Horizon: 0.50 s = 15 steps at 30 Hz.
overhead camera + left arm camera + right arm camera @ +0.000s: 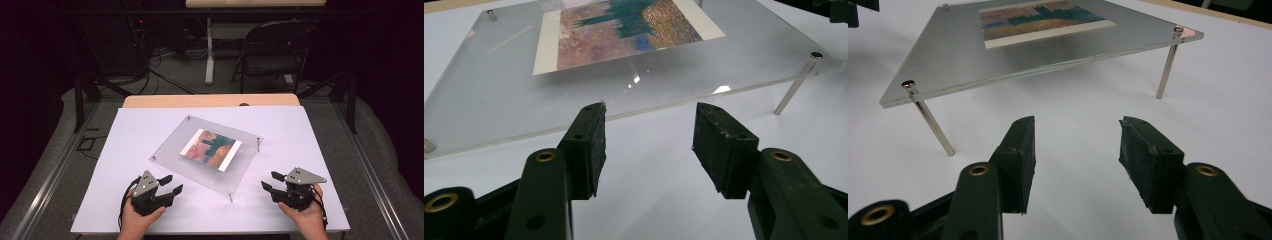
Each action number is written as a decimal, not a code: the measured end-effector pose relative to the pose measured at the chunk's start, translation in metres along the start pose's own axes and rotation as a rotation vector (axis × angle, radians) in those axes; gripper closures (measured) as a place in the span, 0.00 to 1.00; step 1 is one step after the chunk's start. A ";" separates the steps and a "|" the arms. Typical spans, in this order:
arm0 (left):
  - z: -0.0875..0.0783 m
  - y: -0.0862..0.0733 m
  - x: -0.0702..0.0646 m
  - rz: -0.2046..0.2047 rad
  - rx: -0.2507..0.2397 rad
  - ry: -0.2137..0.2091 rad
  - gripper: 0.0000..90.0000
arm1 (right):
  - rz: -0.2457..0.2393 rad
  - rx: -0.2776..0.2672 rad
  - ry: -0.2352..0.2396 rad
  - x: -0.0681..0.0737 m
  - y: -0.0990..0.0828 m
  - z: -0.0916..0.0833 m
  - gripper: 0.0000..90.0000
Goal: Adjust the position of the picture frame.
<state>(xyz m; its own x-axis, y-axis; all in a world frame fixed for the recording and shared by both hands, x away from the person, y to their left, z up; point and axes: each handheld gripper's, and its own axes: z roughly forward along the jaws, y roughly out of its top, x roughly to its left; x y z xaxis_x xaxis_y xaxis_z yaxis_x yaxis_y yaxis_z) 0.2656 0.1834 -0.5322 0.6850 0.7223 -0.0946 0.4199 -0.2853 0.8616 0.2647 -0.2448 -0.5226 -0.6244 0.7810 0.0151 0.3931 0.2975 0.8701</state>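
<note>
I hold the left gripper [170, 184] and right gripper [270, 181] low over the white counter [310, 150], fingers spread apart and empty on both. Between and just beyond them the clear acrylic panel [170, 150] stands on metal standoff legs [1166, 64], with a colourful print [210, 149] at its middle.

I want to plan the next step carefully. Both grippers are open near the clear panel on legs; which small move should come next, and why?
Probably ease the left gripper forward toward the near edge of the clear panel. Its jaws stand open and empty, already facing that edge, with bare white table between. The right gripper is also open, off the panel's near corner leg.
</note>
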 end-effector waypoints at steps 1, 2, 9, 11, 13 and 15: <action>0.000 0.000 0.000 0.000 0.000 0.000 0.51 | -0.007 0.002 -0.001 0.000 0.000 0.000 0.54; 0.001 0.000 0.000 0.002 -0.003 0.000 0.51 | -0.007 0.002 -0.001 0.000 0.000 0.000 0.54; 0.002 0.000 -0.008 0.016 0.013 -0.006 0.51 | 0.039 -0.018 -0.007 0.001 -0.004 0.003 0.51; 0.002 0.000 -0.010 0.017 0.016 -0.016 0.51 | 0.054 -0.012 -0.012 0.000 -0.004 0.004 0.50; 0.002 0.000 -0.012 0.025 0.016 -0.022 0.53 | 0.070 -0.017 -0.004 -0.002 -0.004 0.005 0.50; 0.002 0.000 -0.014 0.022 0.016 -0.029 0.55 | 0.066 -0.005 -0.003 -0.002 -0.004 0.007 0.48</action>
<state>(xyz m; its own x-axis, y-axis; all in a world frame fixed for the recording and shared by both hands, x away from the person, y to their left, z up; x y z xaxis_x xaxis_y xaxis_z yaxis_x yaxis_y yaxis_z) 0.2571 0.1715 -0.5322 0.7113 0.6970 -0.0906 0.4140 -0.3114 0.8554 0.2687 -0.2437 -0.5297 -0.5949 0.8006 0.0714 0.4306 0.2424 0.8694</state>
